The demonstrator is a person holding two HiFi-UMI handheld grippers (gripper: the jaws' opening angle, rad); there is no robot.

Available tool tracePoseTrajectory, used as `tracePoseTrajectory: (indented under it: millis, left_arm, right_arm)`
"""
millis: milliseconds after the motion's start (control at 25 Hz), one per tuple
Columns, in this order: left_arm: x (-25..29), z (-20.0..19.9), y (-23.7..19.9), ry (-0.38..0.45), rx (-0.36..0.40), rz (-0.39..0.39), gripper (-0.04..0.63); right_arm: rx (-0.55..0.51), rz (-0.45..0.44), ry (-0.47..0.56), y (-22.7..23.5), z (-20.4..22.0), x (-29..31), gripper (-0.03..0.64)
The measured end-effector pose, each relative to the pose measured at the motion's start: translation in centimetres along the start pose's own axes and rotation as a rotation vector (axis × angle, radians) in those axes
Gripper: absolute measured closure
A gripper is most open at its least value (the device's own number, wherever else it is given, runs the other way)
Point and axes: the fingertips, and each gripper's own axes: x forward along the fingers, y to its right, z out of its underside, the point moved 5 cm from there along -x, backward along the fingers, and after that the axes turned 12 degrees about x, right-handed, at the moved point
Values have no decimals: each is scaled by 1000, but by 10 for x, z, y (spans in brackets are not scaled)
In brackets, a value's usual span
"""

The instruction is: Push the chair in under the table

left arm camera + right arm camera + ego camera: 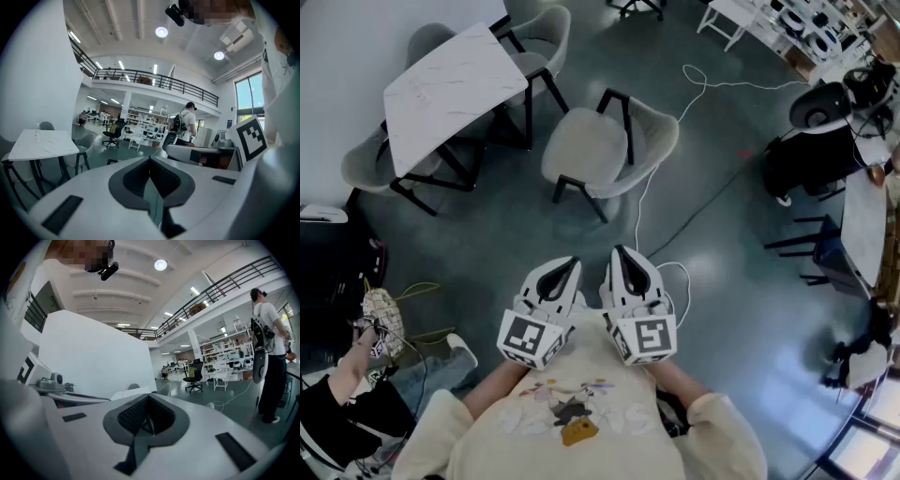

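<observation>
Left hand-held gripper (570, 266) and right hand-held gripper (620, 253) side by side near person's chest. Both clenched, nothing between jaws; likely closed to shove, not grasp. Grey chair (602, 150) stands pulled out on floor, just beside white bench (455, 80), well ahead of both. White cable (649, 192) trails past chair legs; possible snag. Push not yet begun.

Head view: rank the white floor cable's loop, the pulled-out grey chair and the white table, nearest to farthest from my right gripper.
1. cable loop: on the floor, just right of the right gripper.
2. pulled-out grey chair: straight ahead, standing clear of the table.
3. white table: farthest, upper left, by the wall.
</observation>
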Motion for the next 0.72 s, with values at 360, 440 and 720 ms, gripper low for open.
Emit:
tracePoseTrajectory:
  millis: [360,440,720]
  left_arm:
    - [2,13,4,-25,-12,84,586]
    - [-2,16,8,-28,-25,106,586]
    - [-23,32,7,-28,-53,92,586]
  right_arm:
    - [23,127,9,13,9,-12,609]
    - [25,162,-1,12,14,-17,609]
    - [16,199,-1,3,27,-30,608]
